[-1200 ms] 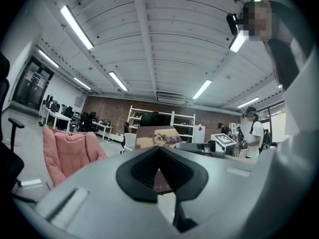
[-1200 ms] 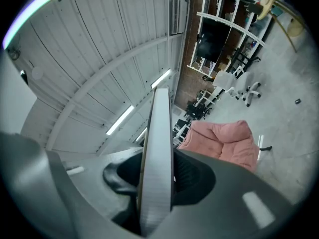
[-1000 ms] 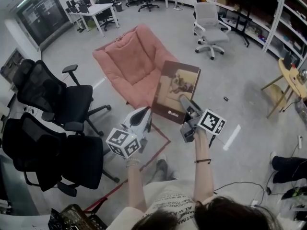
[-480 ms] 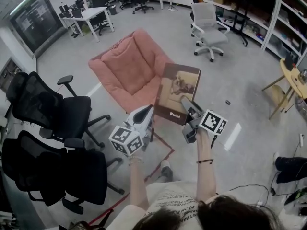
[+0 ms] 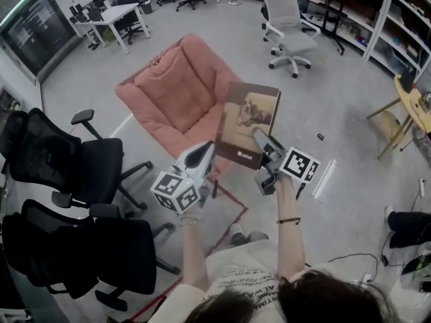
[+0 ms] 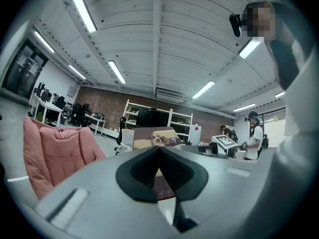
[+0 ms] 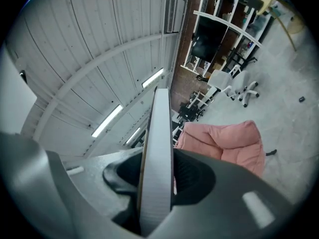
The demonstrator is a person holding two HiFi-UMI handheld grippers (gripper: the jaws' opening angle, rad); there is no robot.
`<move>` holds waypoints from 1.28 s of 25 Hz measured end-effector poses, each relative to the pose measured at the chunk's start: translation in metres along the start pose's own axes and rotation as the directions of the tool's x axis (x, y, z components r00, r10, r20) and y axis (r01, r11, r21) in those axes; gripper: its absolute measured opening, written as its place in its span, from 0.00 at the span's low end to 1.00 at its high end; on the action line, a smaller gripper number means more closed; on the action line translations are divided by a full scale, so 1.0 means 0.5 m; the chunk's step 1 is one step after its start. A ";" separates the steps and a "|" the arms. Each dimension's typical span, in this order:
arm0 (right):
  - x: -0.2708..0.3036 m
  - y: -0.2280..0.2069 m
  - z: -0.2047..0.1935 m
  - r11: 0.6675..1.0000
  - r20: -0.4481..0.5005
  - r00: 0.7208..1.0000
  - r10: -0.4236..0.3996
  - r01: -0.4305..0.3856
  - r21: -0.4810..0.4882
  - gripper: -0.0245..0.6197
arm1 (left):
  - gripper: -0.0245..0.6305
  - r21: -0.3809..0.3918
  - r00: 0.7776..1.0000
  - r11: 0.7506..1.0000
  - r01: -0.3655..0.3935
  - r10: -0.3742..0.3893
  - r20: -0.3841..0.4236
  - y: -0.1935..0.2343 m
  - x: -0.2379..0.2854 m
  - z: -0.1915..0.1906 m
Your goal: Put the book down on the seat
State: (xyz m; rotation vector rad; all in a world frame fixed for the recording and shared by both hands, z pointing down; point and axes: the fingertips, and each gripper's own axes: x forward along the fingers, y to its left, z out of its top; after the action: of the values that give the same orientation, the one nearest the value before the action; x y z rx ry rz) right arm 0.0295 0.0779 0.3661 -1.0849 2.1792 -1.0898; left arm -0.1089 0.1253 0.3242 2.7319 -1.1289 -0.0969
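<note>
Nearest the camera, the person's bare forearms reach forward, each hand carrying a grey gripper topped by a cube of square markers. The left gripper sits low, just beside the lower left corner of the book. Its jaws are pressed together with nothing between them. The right gripper is clamped on the lower edge of the brown hardcover book. Its own view shows the pale page edge running up between the two dark pads, which squeeze it from both sides. The book is held up in the air, tilted, with its cover and a pale picture on it turned toward the head camera. In that view it overlaps the right front edge of the pink padded folding seat and does not lie on the cushion. Below the grippers, a red tape line crosses the grey concrete floor. Two black mesh office chairs stand to the left, one nearer than the other. Beyond the seat stands a light grey swivel chair, with a white table farther left and a round wooden table at the right edge.
</note>
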 end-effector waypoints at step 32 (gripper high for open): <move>0.404 -0.213 0.257 0.996 -0.194 0.977 0.085 -0.085 0.009 0.27 | 0.02 -0.034 0.980 0.981 -0.191 0.192 0.049 0.293 0.365 0.055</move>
State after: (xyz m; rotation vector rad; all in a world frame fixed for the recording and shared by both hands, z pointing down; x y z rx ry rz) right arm 0.0484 -0.1836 0.3673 -0.9082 2.3525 -1.2014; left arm -0.0846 -0.1088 0.3275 2.5940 -1.3868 -0.1572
